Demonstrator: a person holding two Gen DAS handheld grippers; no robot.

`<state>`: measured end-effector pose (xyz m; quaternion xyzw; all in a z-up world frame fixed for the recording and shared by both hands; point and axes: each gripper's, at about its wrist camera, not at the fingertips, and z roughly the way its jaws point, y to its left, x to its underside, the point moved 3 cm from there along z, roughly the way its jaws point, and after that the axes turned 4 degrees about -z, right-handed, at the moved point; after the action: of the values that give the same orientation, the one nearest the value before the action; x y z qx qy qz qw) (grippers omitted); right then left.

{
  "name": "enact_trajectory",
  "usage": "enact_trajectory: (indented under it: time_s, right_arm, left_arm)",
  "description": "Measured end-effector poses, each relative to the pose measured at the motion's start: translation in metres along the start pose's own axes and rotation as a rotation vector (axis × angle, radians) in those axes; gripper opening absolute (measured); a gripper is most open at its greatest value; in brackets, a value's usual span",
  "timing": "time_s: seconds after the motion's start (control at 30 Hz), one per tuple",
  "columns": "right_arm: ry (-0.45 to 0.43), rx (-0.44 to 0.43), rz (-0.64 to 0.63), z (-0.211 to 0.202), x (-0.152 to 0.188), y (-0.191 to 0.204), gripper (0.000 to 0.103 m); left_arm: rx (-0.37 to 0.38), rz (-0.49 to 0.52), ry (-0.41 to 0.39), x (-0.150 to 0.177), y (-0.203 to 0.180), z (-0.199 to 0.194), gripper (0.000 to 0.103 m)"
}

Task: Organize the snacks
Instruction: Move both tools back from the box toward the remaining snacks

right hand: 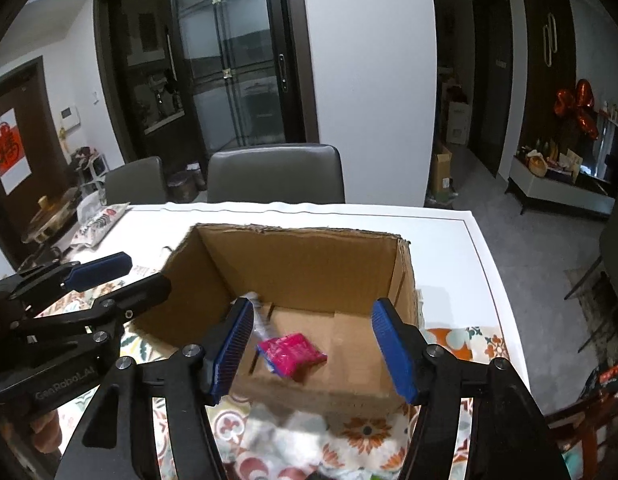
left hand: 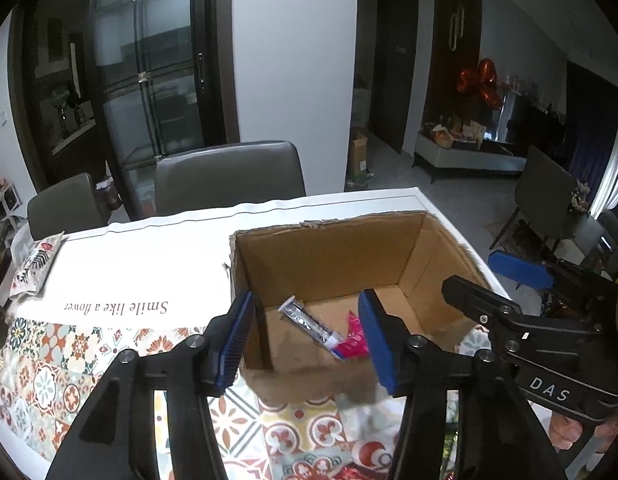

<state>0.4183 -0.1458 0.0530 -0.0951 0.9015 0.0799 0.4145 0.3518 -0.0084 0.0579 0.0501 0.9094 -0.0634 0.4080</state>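
2 black grippers with blue ribbed pads hover side by side over an open brown cardboard box (left hand: pixel 329 248) on a table with a patterned floral cloth (left hand: pixel 49 372). The left gripper (left hand: pixel 305 340) and right gripper (right hand: pixel 313 344) both stand about half open, with nothing between their pads. On the box floor lie a pink snack packet (right hand: pixel 293 354) and a silver wrapped snack bar (left hand: pixel 309 322), touching. The box's blurred near wall hides the floor's near edge.
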Motion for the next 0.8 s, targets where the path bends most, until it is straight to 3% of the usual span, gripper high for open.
enact_trajectory:
  time_s: [0.23, 0.43, 0.8]
  right_arm:
    - [-0.032, -0.014, -0.003, -0.035, 0.016, 0.013, 0.063]
    - [-0.075, 0.030, -0.030, -0.065, 0.032, 0.025, 0.069]
    - [-0.085, 0.047, -0.065, -0.102, 0.070, 0.041, 0.077]
  left_arm:
    - [-0.031, 0.011, -0.059, 0.018, -0.004, -0.042, 0.065]
    - [-0.049, -0.003, -0.101, 0.034, 0.002, -0.071, 0.071]
    - [-0.061, 0.013, -0.112, 0.075, 0.003, -0.102, 0.081]
